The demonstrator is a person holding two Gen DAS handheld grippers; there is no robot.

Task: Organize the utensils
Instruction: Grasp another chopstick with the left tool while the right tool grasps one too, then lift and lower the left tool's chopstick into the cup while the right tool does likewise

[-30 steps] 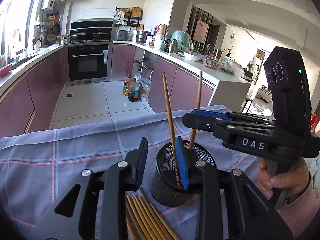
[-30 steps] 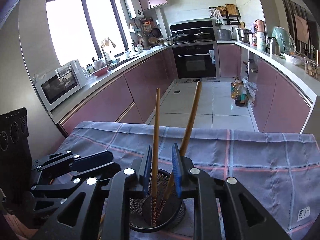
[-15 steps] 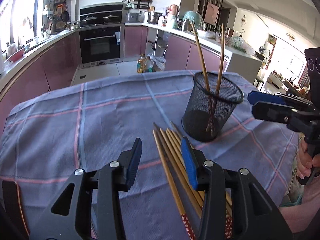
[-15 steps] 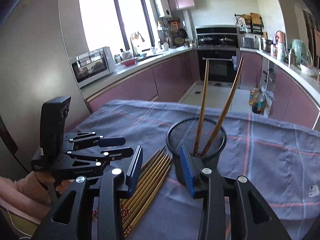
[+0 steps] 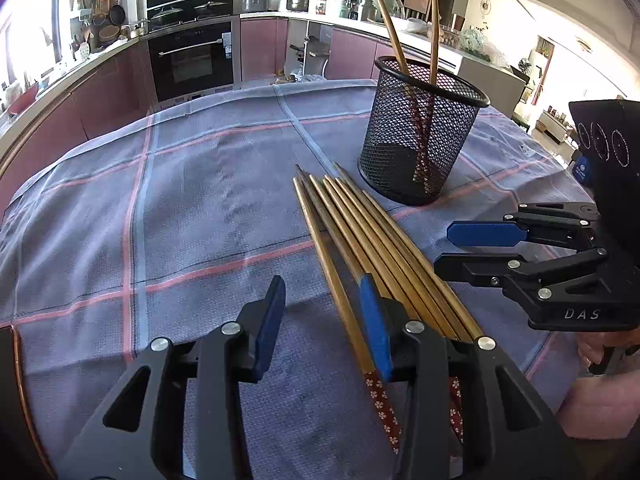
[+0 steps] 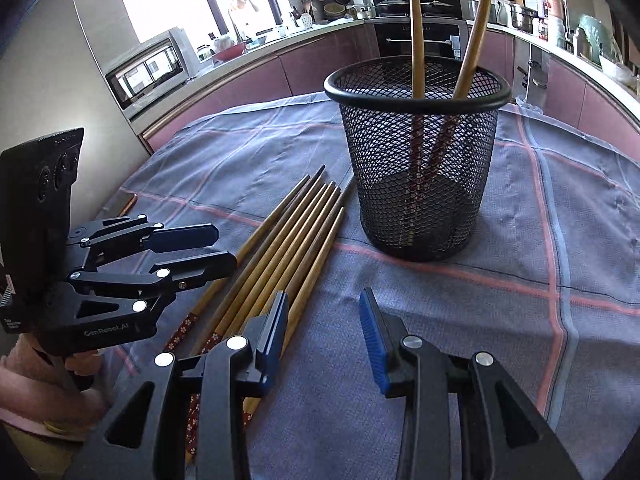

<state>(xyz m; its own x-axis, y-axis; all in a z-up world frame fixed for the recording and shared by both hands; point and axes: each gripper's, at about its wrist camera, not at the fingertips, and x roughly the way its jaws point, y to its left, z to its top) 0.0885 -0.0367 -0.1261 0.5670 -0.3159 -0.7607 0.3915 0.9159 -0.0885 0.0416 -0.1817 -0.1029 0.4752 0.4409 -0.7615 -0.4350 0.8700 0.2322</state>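
A black mesh cup (image 5: 420, 136) stands on the checked cloth and holds two wooden chopsticks (image 5: 390, 28); it also shows in the right wrist view (image 6: 416, 160). Several more chopsticks (image 5: 360, 236) lie side by side on the cloth in front of the cup, also in the right wrist view (image 6: 288, 248). My left gripper (image 5: 324, 316) is open and empty, low over the leftmost chopsticks. My right gripper (image 6: 324, 332) is open and empty, just right of the chopstick row. Each gripper shows in the other's view: right (image 5: 480, 248), left (image 6: 216, 248).
A blue-grey cloth with pink lines (image 5: 180, 200) covers the table. A dark wood-edged object (image 5: 16, 380) lies at the cloth's left edge. Kitchen counters, an oven (image 5: 192, 60) and a microwave (image 6: 152, 68) stand beyond the table.
Both grippers have drawn back from the cup and come down low over the chopsticks on the cloth. The two chopsticks stay in the cup.
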